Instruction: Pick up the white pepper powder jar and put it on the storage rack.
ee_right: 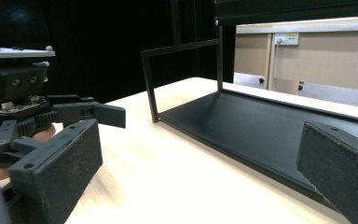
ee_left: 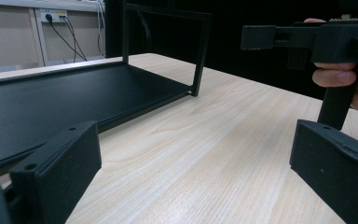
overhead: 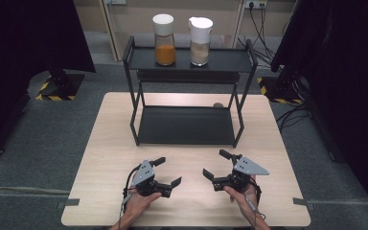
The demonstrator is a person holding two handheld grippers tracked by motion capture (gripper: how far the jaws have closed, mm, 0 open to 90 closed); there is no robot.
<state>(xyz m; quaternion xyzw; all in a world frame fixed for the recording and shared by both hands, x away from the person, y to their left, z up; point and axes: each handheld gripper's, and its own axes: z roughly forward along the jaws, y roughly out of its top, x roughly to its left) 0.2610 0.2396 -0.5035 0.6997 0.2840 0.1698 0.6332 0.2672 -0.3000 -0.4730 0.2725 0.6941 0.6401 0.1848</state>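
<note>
A black two-tier metal rack (overhead: 187,125) stands on the light wooden table (overhead: 105,143). On its top shelf a jar of orange powder (overhead: 164,39) and a jar of beige powder (overhead: 200,41) stand side by side, both with white lids. My left gripper (overhead: 167,171) is open and empty just above the table, near the front edge. My right gripper (overhead: 215,164) is open and empty beside it, and the two face each other. My left gripper's (ee_left: 193,158) own view looks across the rack's lower shelf (ee_left: 51,98) to the right gripper (ee_left: 307,37). My right gripper (ee_right: 198,163) sees that shelf (ee_right: 261,126) too.
The rack's lower shelf (overhead: 184,124) is bare. A small dark object (overhead: 218,104) lies on the table behind the rack. Black curtains (overhead: 28,33) hang at both sides. Cables (overhead: 263,43) run across the floor at the back right.
</note>
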